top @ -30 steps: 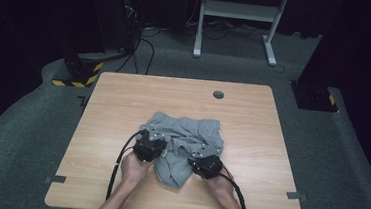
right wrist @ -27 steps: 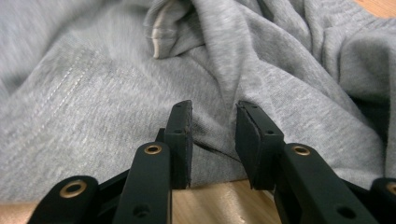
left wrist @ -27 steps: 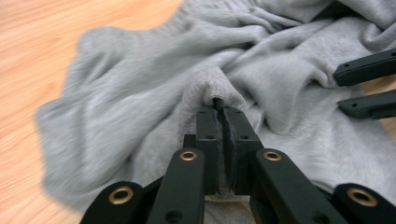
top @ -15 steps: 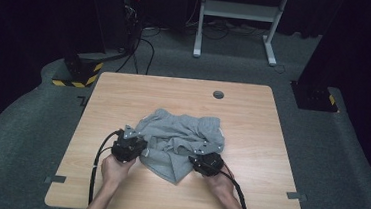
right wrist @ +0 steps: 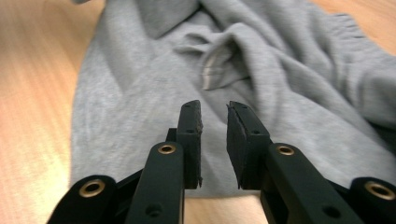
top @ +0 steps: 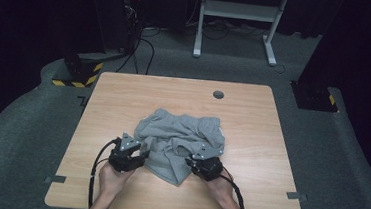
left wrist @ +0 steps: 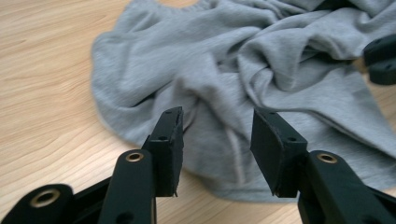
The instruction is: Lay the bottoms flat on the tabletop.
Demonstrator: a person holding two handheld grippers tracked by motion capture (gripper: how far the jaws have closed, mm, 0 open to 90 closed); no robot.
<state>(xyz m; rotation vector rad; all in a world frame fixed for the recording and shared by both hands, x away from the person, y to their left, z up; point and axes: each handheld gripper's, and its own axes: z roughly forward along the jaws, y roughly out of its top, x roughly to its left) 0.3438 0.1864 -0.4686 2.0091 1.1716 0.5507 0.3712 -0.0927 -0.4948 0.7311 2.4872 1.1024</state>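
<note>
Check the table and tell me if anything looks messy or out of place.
The grey garment lies crumpled in folds mid-table, not flat. Nothing is spilled or visibly torn. Both the left gripper and the right gripper sit open at its near edge.

Overhead plus two close claw-mounted views

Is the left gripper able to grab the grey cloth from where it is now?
Probably yes. The left gripper sits right at the near edge of the grey cloth, its jaws having just opened with nothing clamped between them. Bare table lies beside it and nothing blocks the way.
</note>
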